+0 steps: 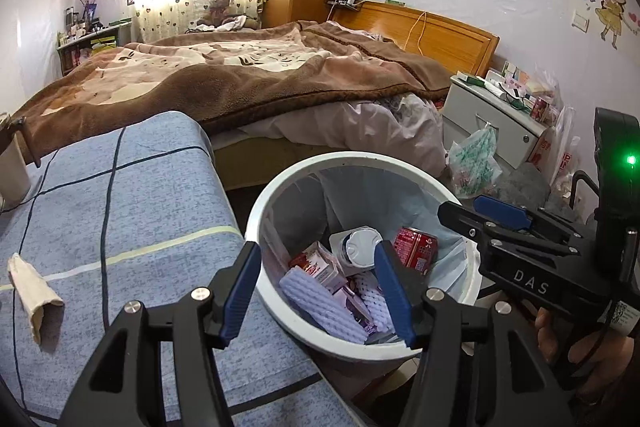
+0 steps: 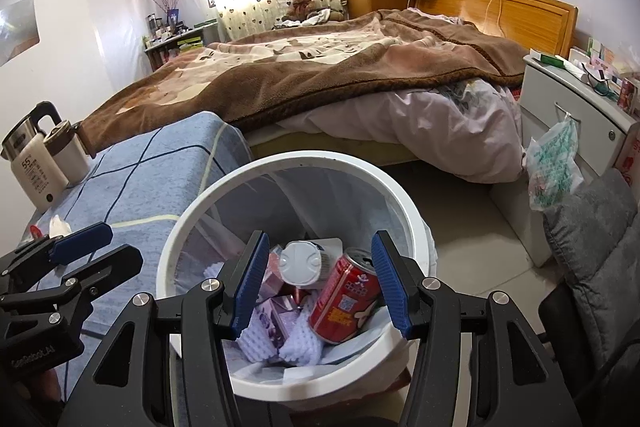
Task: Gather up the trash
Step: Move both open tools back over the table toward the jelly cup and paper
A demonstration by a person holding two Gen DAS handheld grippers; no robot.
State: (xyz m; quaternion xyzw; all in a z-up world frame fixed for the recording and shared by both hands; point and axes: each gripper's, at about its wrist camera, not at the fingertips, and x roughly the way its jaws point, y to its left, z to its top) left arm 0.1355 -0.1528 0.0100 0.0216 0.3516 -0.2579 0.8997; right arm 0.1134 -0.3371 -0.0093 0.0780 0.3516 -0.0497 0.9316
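Right wrist view, red can (image 2: 345,301) in bin (image 2: 412,227), seemingly loose

The bin's (image 2: 404,195) near rim sits behind the right tongs (image 2: 320,279). Under the red can (image 2: 346,301) and white lid (image 2: 300,263), the lower trash stays buried. The kettle (image 1: 12,167) is cut off at the counter's (image 1: 120,211) far left edge.

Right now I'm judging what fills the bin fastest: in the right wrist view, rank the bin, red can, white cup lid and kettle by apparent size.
1. bin
2. kettle and red can: they look alike, and the can is nearer the camera, so unranked
3. white cup lid
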